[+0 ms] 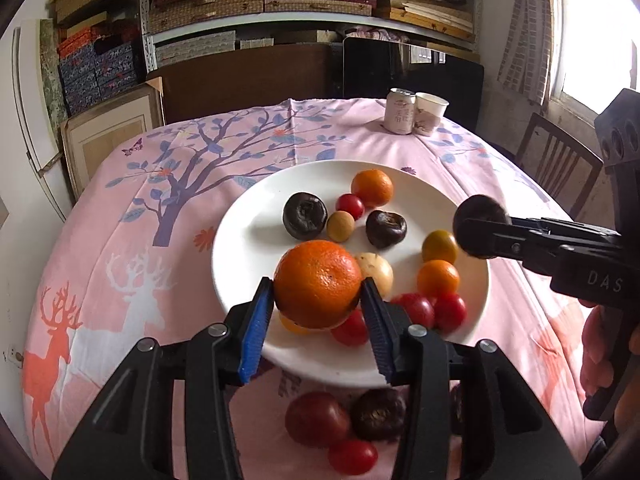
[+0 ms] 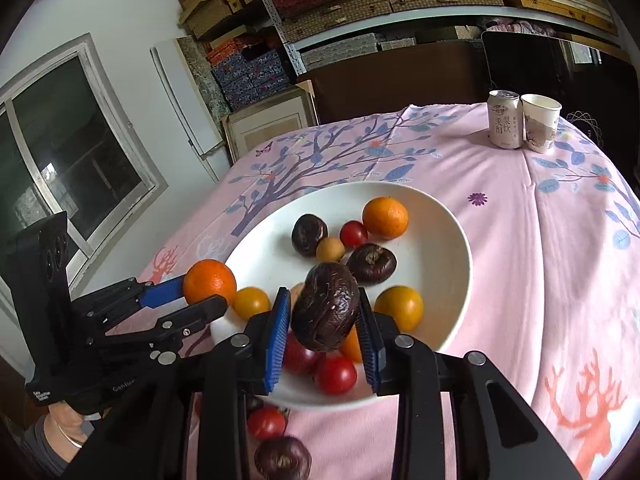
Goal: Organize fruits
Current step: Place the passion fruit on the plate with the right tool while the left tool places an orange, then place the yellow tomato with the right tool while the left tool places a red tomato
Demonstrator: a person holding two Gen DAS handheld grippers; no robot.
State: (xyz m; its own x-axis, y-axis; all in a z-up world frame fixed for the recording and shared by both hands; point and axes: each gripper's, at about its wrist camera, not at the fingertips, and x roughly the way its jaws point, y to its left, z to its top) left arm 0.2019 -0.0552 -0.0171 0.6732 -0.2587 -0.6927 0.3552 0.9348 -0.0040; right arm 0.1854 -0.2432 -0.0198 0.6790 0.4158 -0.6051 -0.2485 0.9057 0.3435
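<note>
Fruits are crowding the white plate (image 1: 240,236) on the tabletop (image 1: 120,280), a few lying loose at its near edge; the left gripper (image 1: 318,300) is pinching a big orange (image 1: 318,284) above the plate's near side, and its fingers are gripping only the flanks, so it may be slipping; the right gripper (image 2: 323,312) is clamping a dark wrinkled fruit (image 2: 325,306) that, dropped, risks scattering cherry tomatoes (image 2: 335,374).

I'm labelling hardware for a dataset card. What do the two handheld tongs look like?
Both the left tongs and right tongs are matte black linkages with silver rivets and ribbed blue finger pads. White lettering marks the bodies; a bracelet circles the left wrist.
</note>
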